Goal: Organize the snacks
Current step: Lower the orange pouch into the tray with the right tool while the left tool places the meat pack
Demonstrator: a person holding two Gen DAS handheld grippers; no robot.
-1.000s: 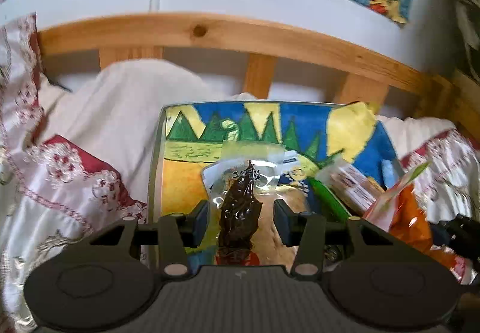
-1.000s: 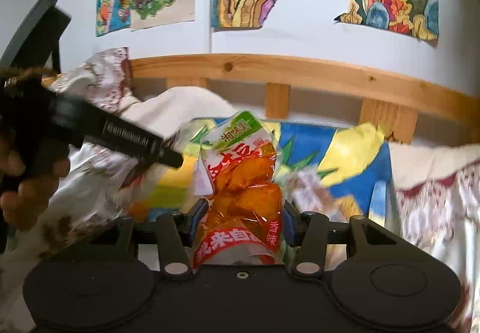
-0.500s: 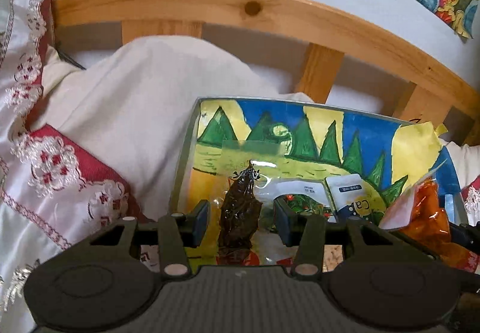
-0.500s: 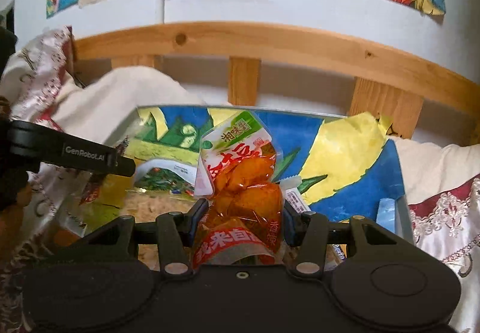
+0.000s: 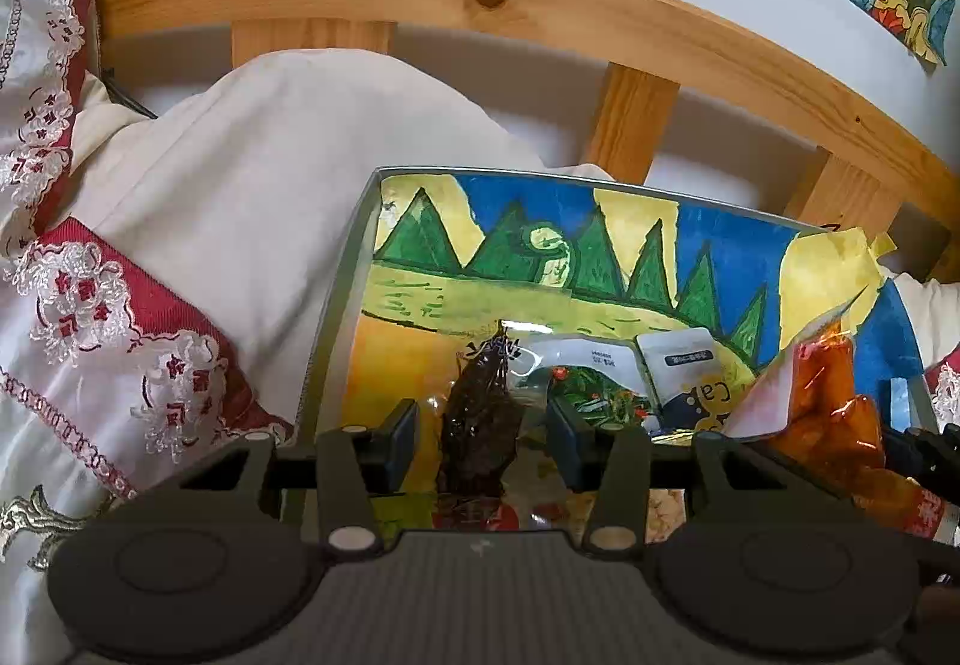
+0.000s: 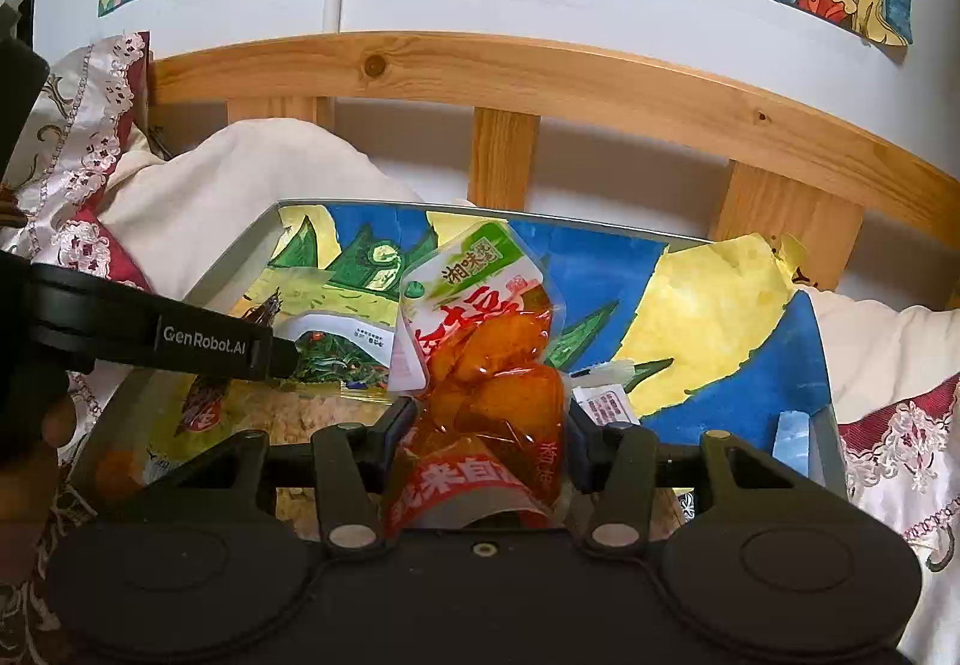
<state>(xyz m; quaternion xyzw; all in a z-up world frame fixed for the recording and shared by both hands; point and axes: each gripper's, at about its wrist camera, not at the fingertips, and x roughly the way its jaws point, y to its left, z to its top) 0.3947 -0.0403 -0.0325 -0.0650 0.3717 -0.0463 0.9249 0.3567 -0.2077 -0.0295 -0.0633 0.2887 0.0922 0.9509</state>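
My left gripper is shut on a clear packet holding a dark brown snack, just above the near left part of a grey-rimmed box lined with a painted landscape. My right gripper is shut on an orange snack packet with a green and white top, held upright over the box's middle. That orange packet shows at the right edge of the left wrist view. One left finger crosses the left side of the right wrist view.
A green-leaf packet and a white sachet lie inside the box. A small white sachet and a pale blue block sit on its right side. Cream and red embroidered pillows flank the box; a wooden headboard stands behind it.
Both grippers have come in lower and closer over the box, which now looms larger in both views. Each still holds its packet; most of the movement came before the half-second frames.
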